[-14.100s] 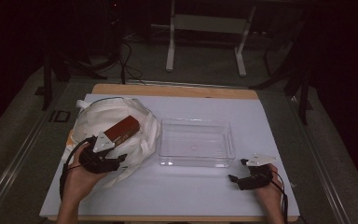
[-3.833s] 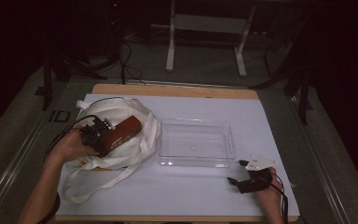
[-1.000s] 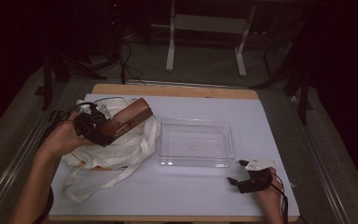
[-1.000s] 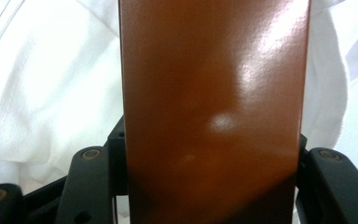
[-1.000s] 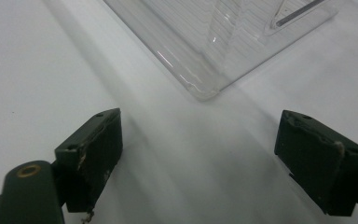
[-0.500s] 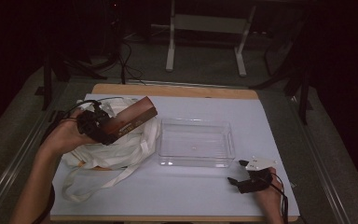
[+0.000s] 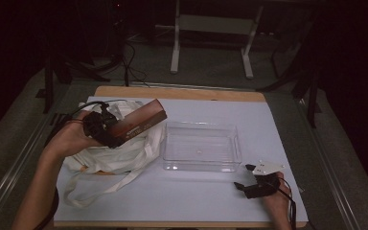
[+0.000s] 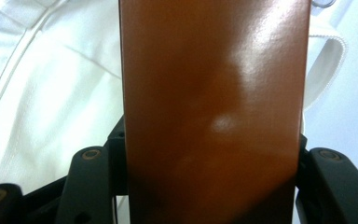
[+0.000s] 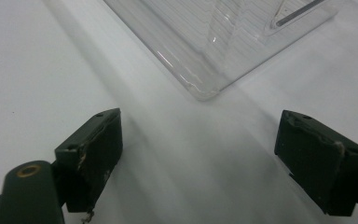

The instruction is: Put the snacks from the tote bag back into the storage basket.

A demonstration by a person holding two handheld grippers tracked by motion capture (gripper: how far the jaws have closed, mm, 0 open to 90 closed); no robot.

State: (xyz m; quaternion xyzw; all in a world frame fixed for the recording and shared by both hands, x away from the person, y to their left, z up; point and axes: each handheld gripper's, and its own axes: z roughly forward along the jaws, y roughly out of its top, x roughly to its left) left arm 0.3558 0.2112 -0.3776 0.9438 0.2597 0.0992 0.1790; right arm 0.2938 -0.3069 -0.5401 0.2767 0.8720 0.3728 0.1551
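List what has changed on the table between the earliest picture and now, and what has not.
The left tongs have closed on the brown box, which earlier lay on the white bag, and lifted it off the bag, tilted, its far end pointing toward the clear tray. The hand went from the bag's near edge to its left side. The bag's folds have shifted a little. The tray and the open right tongs stayed put.

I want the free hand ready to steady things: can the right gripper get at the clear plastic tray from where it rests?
Probably yes. The right gripper is open and empty on the white table cover, and the clear plastic tray sits just ahead of it with only bare cover between them in the right gripper view.
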